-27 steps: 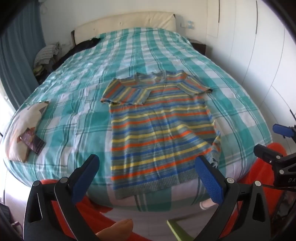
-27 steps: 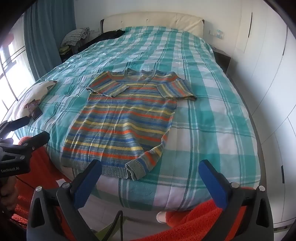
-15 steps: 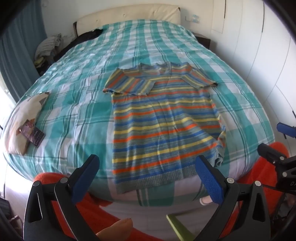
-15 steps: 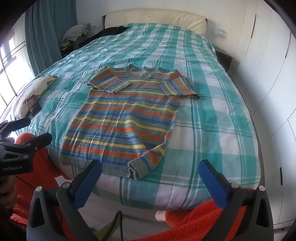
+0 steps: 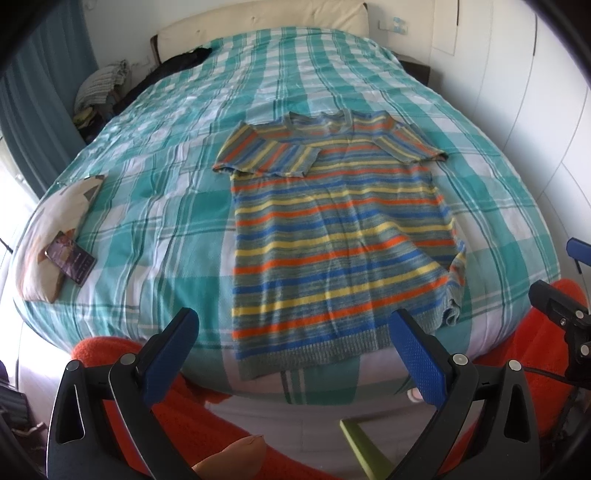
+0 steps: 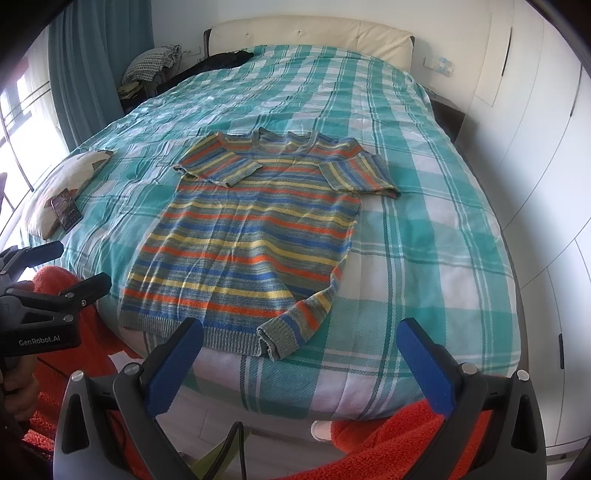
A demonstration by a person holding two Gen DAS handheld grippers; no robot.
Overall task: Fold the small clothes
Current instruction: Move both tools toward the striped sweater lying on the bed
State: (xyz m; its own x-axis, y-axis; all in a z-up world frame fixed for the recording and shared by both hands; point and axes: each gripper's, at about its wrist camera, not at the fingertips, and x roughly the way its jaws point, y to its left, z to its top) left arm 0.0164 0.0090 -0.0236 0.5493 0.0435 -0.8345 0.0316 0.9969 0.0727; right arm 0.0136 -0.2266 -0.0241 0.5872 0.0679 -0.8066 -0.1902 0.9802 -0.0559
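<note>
**Striped sweater laid flat on the bed — both grippers wide open and empty**

A short-sleeved knitted sweater [image 5: 332,236] striped in orange, yellow, blue and grey-green is seen lying flat on a bed [image 5: 155,206] covered with a teal-and-white checked bedspread. The neckline is turned toward the cream padded headboard [image 6: 306,31]; the ribbed hem lies at the near edge of the mattress. One sleeve is folded in over the chest on the left of the garment as viewed. At the near right corner, part of the side hem is turned up and bunched.

The left gripper [image 5: 295,350] is held above the near edge of the bed, tilted downward. Its blue-padded fingers [image 5: 173,354] are spread to full width, with nothing between them; no contact with the sweater is seen. The right gripper [image 6: 301,363] is held likewise — jaws fully apart, nothing gripped, the bunched hem corner lying just beyond its left pad.

A cream cushion [image 5: 55,229] is noted at the left edge of the bed, with a dark flat phone-like object [image 5: 72,260] resting on it. An orange fluffy rug [image 6: 388,443] is seen on the floor below the grippers. White cupboard doors [image 6: 535,147] line the right side.
</note>
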